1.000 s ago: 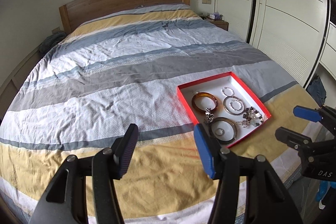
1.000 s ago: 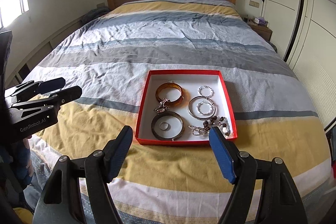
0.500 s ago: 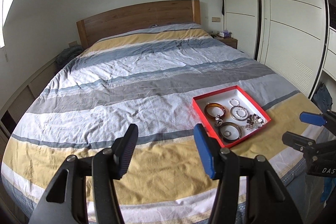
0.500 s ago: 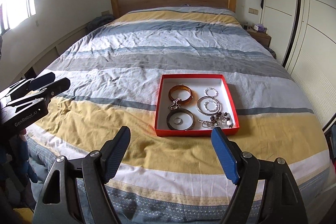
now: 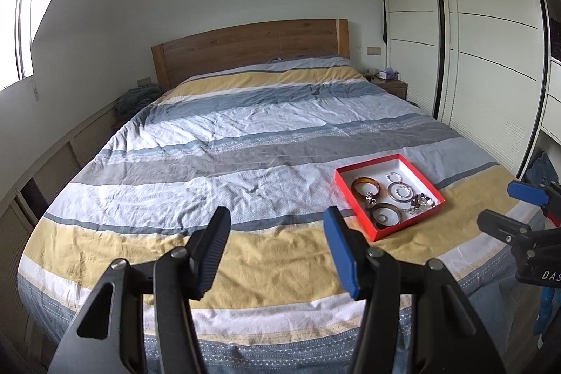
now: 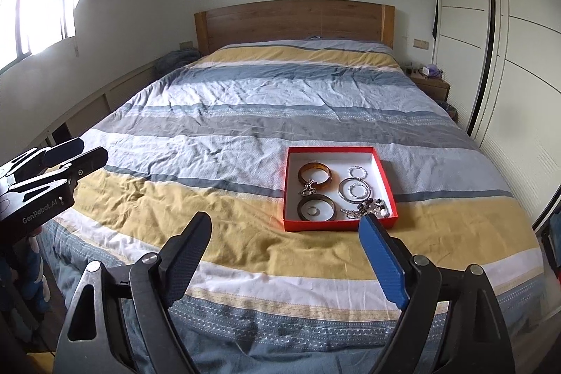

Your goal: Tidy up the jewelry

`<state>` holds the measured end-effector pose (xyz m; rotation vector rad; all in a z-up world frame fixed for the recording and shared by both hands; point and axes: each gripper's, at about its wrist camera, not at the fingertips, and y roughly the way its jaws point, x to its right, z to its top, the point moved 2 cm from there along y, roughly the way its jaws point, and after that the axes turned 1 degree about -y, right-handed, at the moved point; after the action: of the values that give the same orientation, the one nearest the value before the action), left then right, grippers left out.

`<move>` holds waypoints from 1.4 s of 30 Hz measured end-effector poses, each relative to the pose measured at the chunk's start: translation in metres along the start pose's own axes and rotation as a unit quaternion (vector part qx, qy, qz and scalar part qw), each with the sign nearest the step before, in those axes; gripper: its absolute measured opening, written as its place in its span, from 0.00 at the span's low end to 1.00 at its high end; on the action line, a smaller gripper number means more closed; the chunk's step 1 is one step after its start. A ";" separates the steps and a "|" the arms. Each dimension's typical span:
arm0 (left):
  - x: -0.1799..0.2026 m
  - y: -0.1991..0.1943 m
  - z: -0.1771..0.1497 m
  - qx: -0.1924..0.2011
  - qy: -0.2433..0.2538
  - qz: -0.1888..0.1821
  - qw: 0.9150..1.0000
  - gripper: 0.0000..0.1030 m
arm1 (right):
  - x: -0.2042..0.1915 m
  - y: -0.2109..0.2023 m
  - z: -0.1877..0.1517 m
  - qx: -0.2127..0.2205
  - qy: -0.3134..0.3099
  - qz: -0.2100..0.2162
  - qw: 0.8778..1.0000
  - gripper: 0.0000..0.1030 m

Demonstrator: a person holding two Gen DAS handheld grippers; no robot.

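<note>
We hold the left gripper [image 5: 277, 246] and right gripper [image 6: 285, 256] released and empty above the bed [image 6: 245, 135], where the red tray [image 6: 338, 225] holds an amber bangle [image 6: 314, 173], dark bangle [image 6: 316, 208], silver hoops [image 6: 355, 189] and beaded pieces [image 6: 371, 208].

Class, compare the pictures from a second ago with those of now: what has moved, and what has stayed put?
Both tongs, left and right, have drawn back from the red tray, which now looks smaller and farther off. Both remain open and empty. The bangles and rings lie in the tray as before.
</note>
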<state>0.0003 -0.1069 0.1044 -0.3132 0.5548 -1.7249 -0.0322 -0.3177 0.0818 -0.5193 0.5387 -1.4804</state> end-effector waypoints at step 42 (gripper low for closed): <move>-0.028 -0.092 -0.034 0.036 -0.036 0.020 0.999 0.56 | -0.053 -0.102 -0.024 0.090 -0.037 0.012 0.995 1.00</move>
<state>-0.0873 -0.0591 0.1265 -0.3102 0.4437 -1.6841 -0.1275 -0.2675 0.1275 -0.4225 0.3488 -1.4657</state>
